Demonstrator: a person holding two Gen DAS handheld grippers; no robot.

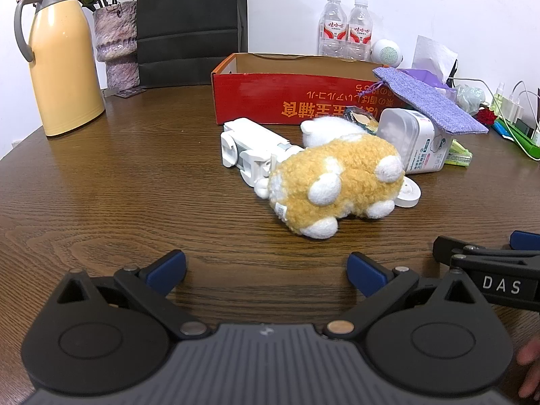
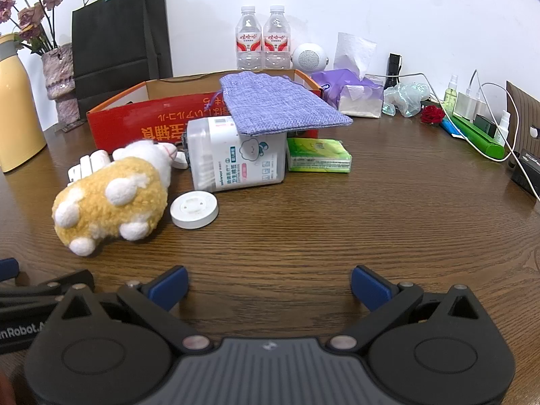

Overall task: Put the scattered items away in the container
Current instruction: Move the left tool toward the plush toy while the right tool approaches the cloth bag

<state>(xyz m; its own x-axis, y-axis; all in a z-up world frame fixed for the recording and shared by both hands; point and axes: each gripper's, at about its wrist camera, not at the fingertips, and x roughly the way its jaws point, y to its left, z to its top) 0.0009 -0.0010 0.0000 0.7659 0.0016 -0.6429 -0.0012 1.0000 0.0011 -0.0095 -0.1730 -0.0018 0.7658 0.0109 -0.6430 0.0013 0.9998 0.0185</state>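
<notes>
A red cardboard box (image 1: 270,101) (image 2: 135,125) stands open at the back of the wooden table. In front of it lie a yellow-and-white plush toy (image 1: 334,182) (image 2: 111,199), a white folding device (image 1: 249,152), a white round disc (image 2: 194,210) (image 1: 410,194), a clear tub of cotton swabs (image 2: 236,155) (image 1: 415,141), a green tissue pack (image 2: 317,155) and a purple cloth pouch (image 2: 280,104) (image 1: 428,101) draped over the tub and the box rim. My left gripper (image 1: 266,271) is open and empty, short of the plush. My right gripper (image 2: 270,287) is open and empty, short of the disc.
A yellow thermos (image 1: 62,57), a vase of dried flowers (image 1: 116,44) and a black paper bag (image 1: 190,23) stand at the back left. Two water bottles (image 2: 263,38), a white speaker (image 2: 308,55), tissues (image 2: 354,91) and chargers with cables (image 2: 472,108) line the back right.
</notes>
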